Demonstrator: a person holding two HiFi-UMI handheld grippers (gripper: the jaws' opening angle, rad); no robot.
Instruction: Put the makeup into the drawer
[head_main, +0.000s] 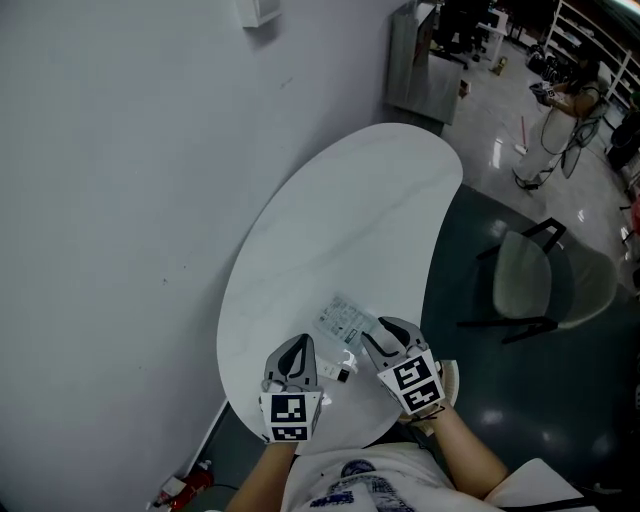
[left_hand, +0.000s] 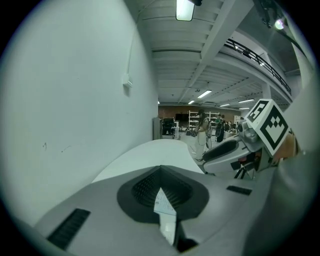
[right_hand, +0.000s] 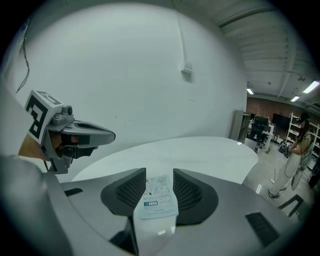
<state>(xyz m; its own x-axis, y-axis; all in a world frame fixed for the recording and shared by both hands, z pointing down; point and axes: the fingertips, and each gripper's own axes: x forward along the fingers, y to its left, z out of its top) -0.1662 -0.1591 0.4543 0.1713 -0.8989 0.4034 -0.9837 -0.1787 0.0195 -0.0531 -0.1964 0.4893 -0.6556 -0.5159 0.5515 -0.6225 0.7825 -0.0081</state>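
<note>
Pickup stage: right gripper (right_hand: 159, 174) stands spread, printed packet (right_hand: 157, 197) between its jaws; left gripper (left_hand: 161, 171) pinches a white slip (left_hand: 165, 210). Next, likely closing on the packet.

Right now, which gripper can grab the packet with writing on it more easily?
Probably the right gripper: its jaws stand apart, with the printed packet lined up between them. The left gripper is shut on a white slip.

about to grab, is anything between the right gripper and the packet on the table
Nothing visible. The packet lies flat on the table, showing in the gap of the right gripper's open jaws. The left gripper, shut on a white slip, is off to the side.
</note>
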